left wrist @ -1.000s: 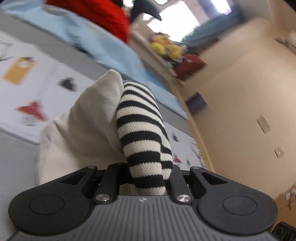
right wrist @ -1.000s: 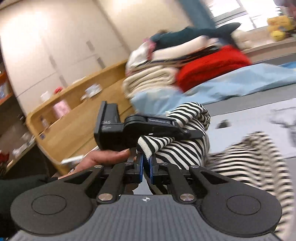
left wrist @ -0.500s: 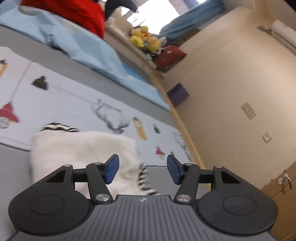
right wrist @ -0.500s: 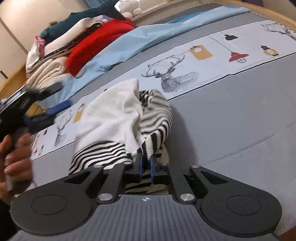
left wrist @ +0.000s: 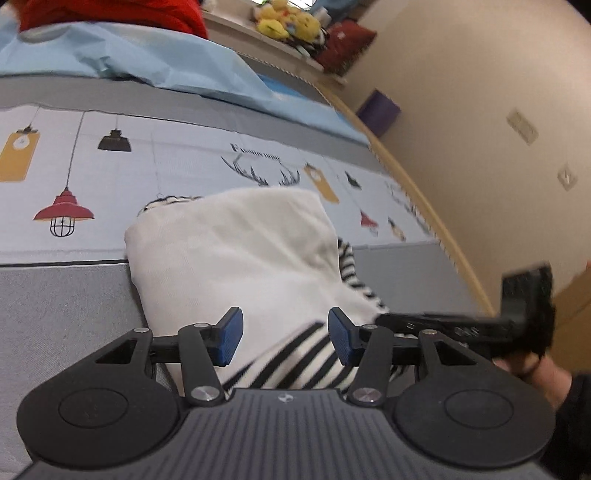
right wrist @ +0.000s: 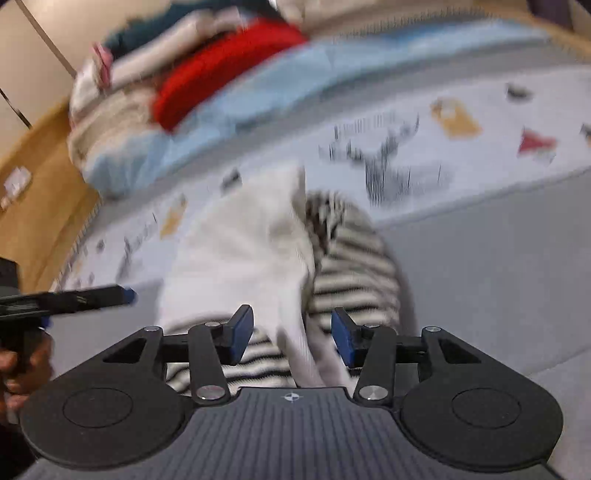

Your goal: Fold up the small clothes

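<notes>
1. Fingers on my left gripper (left wrist: 285, 335) stand apart with their blue pads (left wrist: 231, 335) clear of the cloth; the gap is narrowing a little at this moment, and the garment lies under and between them without being pinched.
2. On my right gripper (right wrist: 291, 338) the fingers are spreading; the blue pads (right wrist: 242, 334) have let go, and a white fold of the garment runs up through the gap, touching neither pad as far as I can see.
3. The small garment (left wrist: 236, 258) is a cream and black-and-white striped piece, lying in a folded bundle on the bed: cream side on top, striped edges showing at the near end and along its right side in the left wrist view.
4. In the right wrist view the same garment (right wrist: 258, 254) shows cream on the left and a striped hump on the right; this picture is blurred, so I cannot read finer detail.
5. The bundle rests across the border between the grey part of the bed cover (left wrist: 66, 306) and its pale printed band with lamps and antlers (left wrist: 147, 158).
6. My right gripper's body (left wrist: 461, 325) reaches in from the right edge of the left wrist view, just beside the striped corner, with a hand (left wrist: 546, 373) behind it.
7. Beyond the garment lies a light blue sheet (left wrist: 177, 62), with a red item (left wrist: 110, 14) on it.
8. Yellow plush toys (left wrist: 284, 24) sit on the ledge at the far end.
</notes>
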{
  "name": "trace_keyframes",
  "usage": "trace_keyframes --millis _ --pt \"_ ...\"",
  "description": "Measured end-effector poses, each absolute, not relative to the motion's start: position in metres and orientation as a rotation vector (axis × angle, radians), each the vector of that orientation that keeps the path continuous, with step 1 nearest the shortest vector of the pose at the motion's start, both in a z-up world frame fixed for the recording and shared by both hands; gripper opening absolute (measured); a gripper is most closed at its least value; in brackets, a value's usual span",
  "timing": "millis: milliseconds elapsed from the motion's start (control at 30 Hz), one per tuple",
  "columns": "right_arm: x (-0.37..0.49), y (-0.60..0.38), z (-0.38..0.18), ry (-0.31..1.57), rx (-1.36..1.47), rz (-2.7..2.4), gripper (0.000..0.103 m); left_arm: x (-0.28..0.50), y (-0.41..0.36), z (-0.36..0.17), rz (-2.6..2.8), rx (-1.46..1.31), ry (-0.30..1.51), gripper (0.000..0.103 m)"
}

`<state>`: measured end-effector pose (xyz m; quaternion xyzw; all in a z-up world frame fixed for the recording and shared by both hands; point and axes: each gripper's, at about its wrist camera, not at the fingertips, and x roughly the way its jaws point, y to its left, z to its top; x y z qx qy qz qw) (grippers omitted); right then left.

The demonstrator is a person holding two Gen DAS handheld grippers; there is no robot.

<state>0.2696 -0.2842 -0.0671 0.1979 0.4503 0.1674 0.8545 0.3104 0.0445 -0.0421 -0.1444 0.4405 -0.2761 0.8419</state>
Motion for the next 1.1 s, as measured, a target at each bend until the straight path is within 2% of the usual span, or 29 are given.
trace_keyframes --millis 33,67,100,133,267,367,467,567,633,700,833,933,967,1000,1067,1100 --pt "0.273 -0.281 -0.074 0.971 0.402 0.358 0.049 0.308 0.042 -0.042 -0.590 -0.283 0.932 0.055" --pt "0.274 -0.276 -0.079 0.989 0.388 0.369 0.042 0.306 0.039 -0.043 -0.595 -0.267 0.934 0.055" --pt "0.275 -0.274 -0.082 0.996 0.387 0.386 0.012 0.304 0.036 -0.043 -0.600 -0.251 0.936 0.055" --pt "0.275 -0.277 -0.081 0.990 0.411 0.403 0.003 0.303 0.033 -0.043 -0.604 -0.233 0.935 0.055" --pt "0.261 -0.311 -0.057 0.863 0.610 0.438 0.002 0.300 0.024 -0.043 -0.639 -0.181 0.926 0.055" --pt "0.245 -0.338 -0.044 0.816 0.654 0.445 0.001 0.297 0.014 -0.044 -0.687 -0.146 0.936 0.055" --pt "0.241 -0.347 -0.059 0.918 0.604 0.382 0.001 0.296 -0.004 -0.056 -0.736 -0.061 1.012 0.055" --pt "0.248 -0.345 -0.092 1.079 0.551 0.300 0.001 0.293 -0.030 -0.086 -0.718 0.142 1.099 0.055" --pt "0.252 -0.336 -0.104 1.146 0.501 0.290 0.001 0.288 -0.039 -0.096 -0.711 0.250 1.085 0.056" --pt "0.255 -0.322 -0.104 1.170 0.423 0.305 0.002 0.288 -0.038 -0.096 -0.718 0.240 1.079 0.056" --pt "0.260 -0.315 -0.085 1.112 0.389 0.285 0.006 0.290 -0.016 -0.083 -0.706 0.153 1.056 0.056" --pt "0.252 -0.323 -0.053 0.928 0.378 0.277 0.007 0.287 -0.001 -0.067 -0.726 0.107 1.004 0.054" --pt "0.249 -0.324 -0.045 0.878 0.386 0.298 0.009 0.285 0.000 -0.064 -0.742 0.099 1.005 0.051" --pt "0.247 -0.325 -0.040 0.845 0.404 0.330 0.013 0.284 0.001 -0.066 -0.761 0.099 1.025 0.050" --pt "0.246 -0.318 -0.039 0.826 0.412 0.421 0.014 0.281 -0.004 -0.076 -0.784 0.151 1.099 0.044" --pt "0.245 -0.310 -0.040 0.826 0.382 0.458 0.014 0.278 -0.012 -0.089 -0.779 0.234 1.147 0.044"
